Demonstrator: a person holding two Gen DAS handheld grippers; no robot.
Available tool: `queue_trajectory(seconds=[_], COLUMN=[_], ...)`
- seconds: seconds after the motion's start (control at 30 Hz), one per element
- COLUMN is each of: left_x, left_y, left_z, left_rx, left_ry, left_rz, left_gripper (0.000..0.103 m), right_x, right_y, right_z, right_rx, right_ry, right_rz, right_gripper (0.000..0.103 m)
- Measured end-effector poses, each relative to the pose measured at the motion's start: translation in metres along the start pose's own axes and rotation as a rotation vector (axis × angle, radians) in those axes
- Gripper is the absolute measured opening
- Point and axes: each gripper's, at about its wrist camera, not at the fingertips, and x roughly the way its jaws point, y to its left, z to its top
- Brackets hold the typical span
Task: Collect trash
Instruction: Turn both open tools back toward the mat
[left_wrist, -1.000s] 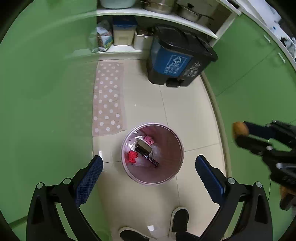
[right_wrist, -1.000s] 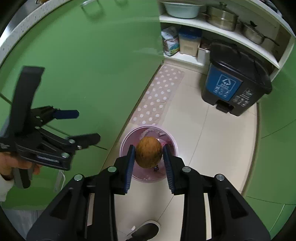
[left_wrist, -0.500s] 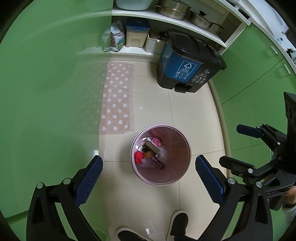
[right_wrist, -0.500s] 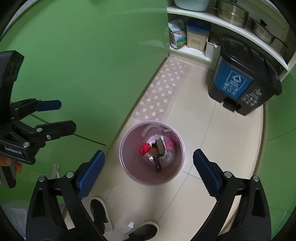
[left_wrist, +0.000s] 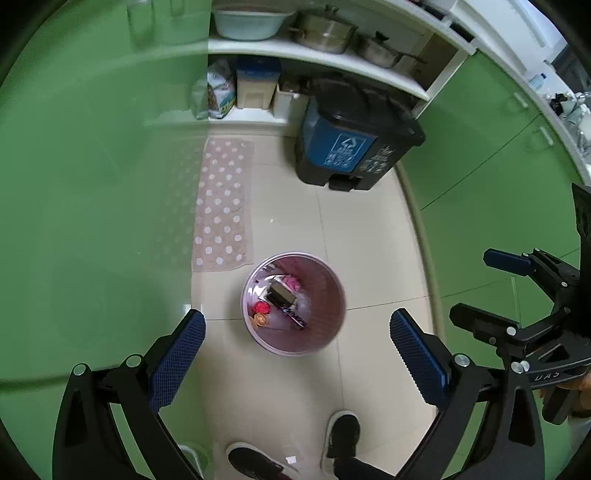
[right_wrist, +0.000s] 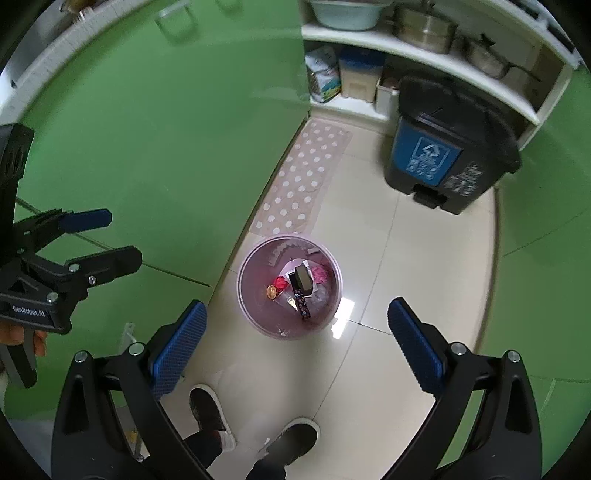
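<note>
Dropped from the wide-open right gripper (right_wrist: 295, 339), brown fruit (right_wrist: 272, 292) lies in pink bin (right_wrist: 251, 258).

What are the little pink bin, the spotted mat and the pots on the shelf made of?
The pink bin looks like thin, smooth plastic: its wall seems slightly see-through and glossy. The spotted mat appears to be soft fabric, matte, with a faintly rumpled surface. The pots look like brushed metal, probably steel, from their grey sheen. None of this can be confirmed by sight alone.

Beyond the tongs: polka-dot mat (left_wrist: 223, 206) flat on tile, lidded pedal bin (left_wrist: 351, 144) beside shelf (left_wrist: 314, 55) holding 2 pots (left_wrist: 328, 31). 2 shoes (right_wrist: 207, 410) beneath.
</note>
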Motion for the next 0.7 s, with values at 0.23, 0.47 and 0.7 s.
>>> queue_trajectory(seconds=[0.23, 0.47, 0.7], left_x=[-0.111, -0.246, -0.352], left_y=[-0.036, -0.047, -0.005], left_z=[-0.010, -0.039, -0.075], left_rx=[-0.010, -0.055, -0.165], left_ry=[-0.051, -0.156, -0.274], left_rz=[-0.012, 0.019, 0.136], left_gripper=[0.096, 0.096, 0.096], right_x=[-0.119, -0.239, -0.314], right_y=[0.017, 0.067, 0.163], right_z=[-0.001, 0.006, 0.017], right_rx=[0.007, -0.067, -0.239], right_ry=[-0.056, -0.129, -0.192], right_rz=[-0.011, 0.046, 0.159], right_gripper=[0.097, 0.099, 0.100])
